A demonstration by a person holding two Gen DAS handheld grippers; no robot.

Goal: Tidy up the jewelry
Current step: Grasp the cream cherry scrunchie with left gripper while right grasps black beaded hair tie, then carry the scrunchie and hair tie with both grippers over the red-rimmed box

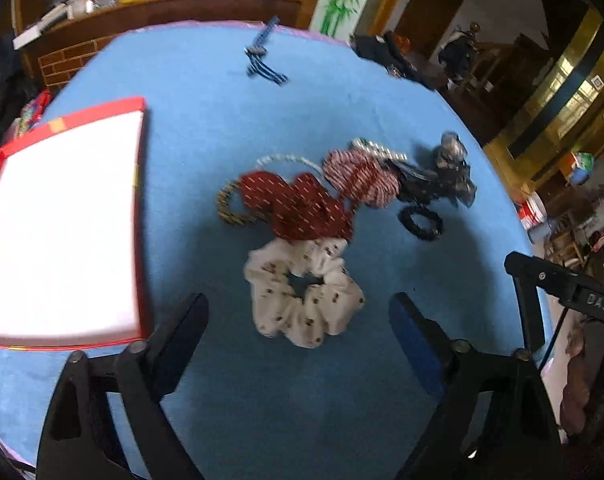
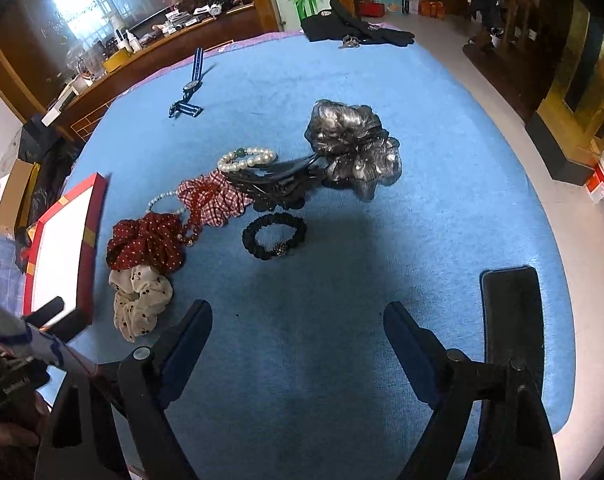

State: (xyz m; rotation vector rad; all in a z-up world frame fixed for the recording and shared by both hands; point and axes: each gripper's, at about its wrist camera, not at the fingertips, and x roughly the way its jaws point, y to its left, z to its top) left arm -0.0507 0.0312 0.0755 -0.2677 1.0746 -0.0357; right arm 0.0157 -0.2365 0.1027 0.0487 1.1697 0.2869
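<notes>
A pile of hair ties and jewelry lies on the blue table [image 1: 206, 128]. A white dotted scrunchie [image 1: 302, 296] lies nearest, between the fingers of my open left gripper [image 1: 300, 316], which hovers above it. Behind it lie a dark red scrunchie [image 1: 302, 204], a red checked scrunchie [image 1: 359, 176], a pearl bracelet [image 2: 246, 158], a black beaded tie [image 2: 274, 236] and a grey flower clip [image 2: 353, 144]. A red box with a white inside [image 1: 62, 216] stands to the left. My right gripper [image 2: 298, 328] is open and empty, short of the black tie.
A blue striped watch [image 2: 192, 84] lies at the far side of the table. Black clothing [image 2: 353, 28] lies on the far edge. A black phone [image 2: 511, 312] lies at the right near my right gripper. A cluttered wooden counter [image 1: 174, 4] stands behind.
</notes>
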